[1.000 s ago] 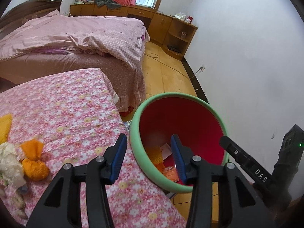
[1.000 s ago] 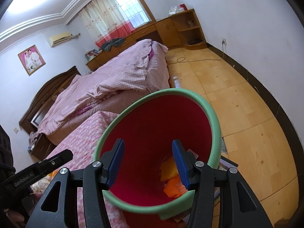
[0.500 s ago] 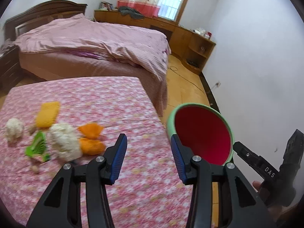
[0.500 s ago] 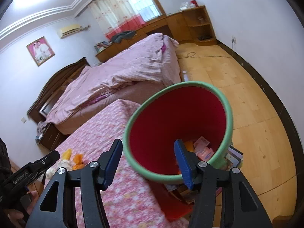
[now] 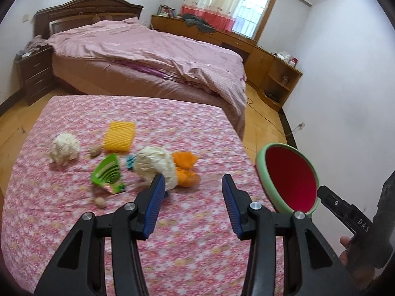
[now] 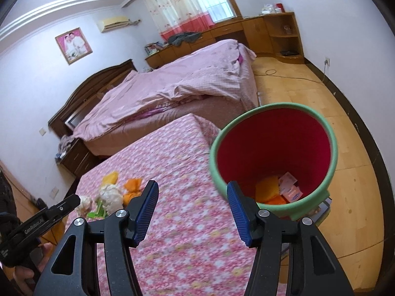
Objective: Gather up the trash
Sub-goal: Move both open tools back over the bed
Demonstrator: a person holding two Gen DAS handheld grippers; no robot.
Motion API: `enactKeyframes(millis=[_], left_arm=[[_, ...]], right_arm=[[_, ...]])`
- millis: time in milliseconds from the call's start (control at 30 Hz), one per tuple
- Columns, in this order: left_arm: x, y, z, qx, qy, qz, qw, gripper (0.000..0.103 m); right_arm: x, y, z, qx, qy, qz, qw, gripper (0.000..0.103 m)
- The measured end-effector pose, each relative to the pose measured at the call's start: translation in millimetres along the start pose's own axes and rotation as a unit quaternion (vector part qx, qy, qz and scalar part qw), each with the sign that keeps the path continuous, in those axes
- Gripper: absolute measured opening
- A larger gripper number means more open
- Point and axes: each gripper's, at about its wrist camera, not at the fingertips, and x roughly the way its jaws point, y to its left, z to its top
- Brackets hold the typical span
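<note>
floral tablecloth (image 5: 192, 241) blurred, small brown bits (image 5: 100, 201) beside wrappers unidentifiable

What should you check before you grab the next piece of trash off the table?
1. Left gripper empty, jaws apart: ok.
2. Right gripper empty, jaws apart: ok.
3. Trash left on the flowery tablecloth: ok; white paper ball, orange wrapper, green packet, yellow sponge.
4. Bin upright beside the table with room inside: ok.
5. Nearest piece clear of the others: not ok; the white ball touches the orange wrapper.
6. Picture sharp enough to aim: not ok; the table looks blurred.
</note>
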Motion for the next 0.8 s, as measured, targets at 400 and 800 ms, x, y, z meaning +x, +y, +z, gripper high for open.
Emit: enactKeyframes(millis=[400,800], left_arm=[[-15.7,72.5,1.0,-0.038,-0.017,0.036,0.9985,0.047],[7.5,139.6,12.2,-0.057,-0.006,0.093,0.994,0.047]], right_arm=[[19.6,50.7,-17.2,-0.037,0.03,0.009,0.999,0.059],[45.1,75.6,-23.0,-0.045,0.053,0.013,0.998,0.059]])
